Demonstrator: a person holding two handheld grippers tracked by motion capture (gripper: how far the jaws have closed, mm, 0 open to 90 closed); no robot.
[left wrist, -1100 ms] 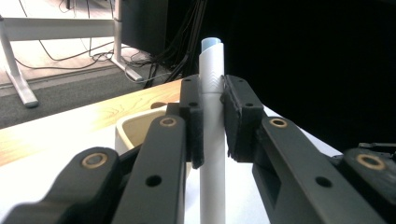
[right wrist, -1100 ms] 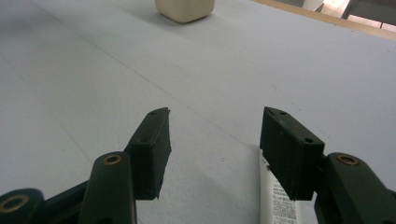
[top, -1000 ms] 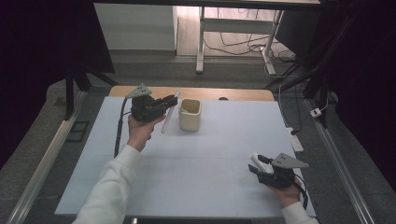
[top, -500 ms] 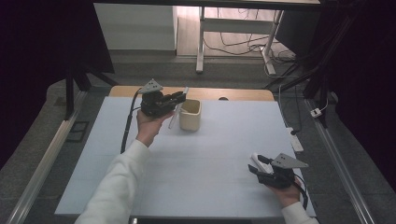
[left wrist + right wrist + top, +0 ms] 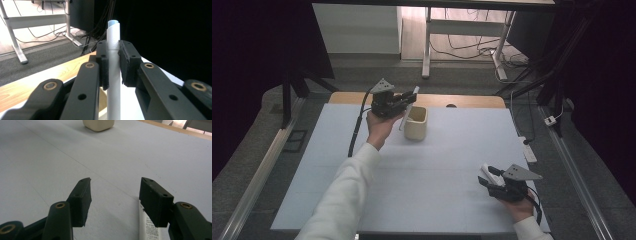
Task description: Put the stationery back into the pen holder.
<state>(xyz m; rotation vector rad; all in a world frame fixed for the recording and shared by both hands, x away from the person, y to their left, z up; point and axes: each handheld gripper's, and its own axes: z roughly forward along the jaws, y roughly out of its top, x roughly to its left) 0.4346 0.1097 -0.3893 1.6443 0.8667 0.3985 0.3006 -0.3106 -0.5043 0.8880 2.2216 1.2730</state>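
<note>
While I am holding a gripper in each hand, the scene is reading like this:

Left gripper [image 5: 404, 102]: I am clamping its two black pads on a slim white tube, so the jaws are standing narrow with the tube pinched between them.
White tube [image 5: 113, 62]: it is running upright between my left pads, its pale blue tip [image 5: 113, 22] poking out beyond them, its lower end hanging below them.
Cream cup [image 5: 416, 123]: it is sitting on the table right beside my left gripper, just past the jaw tips; the tube's lower end is hanging at its near rim, and I cannot tell whether it is touching.
Cup contents: I cannot make out anything inside from these angles.
Right gripper [image 5: 115, 195]: I am keeping its jaws parted with nothing between the pads, resting low over the table.
Second tube [image 5: 148, 226]: a white printed tube is lying flat on the table under my right-hand jaw.
Table [image 5: 447, 165]: its pale sheet is stretching ahead of my right gripper, with the cup far off.
</note>
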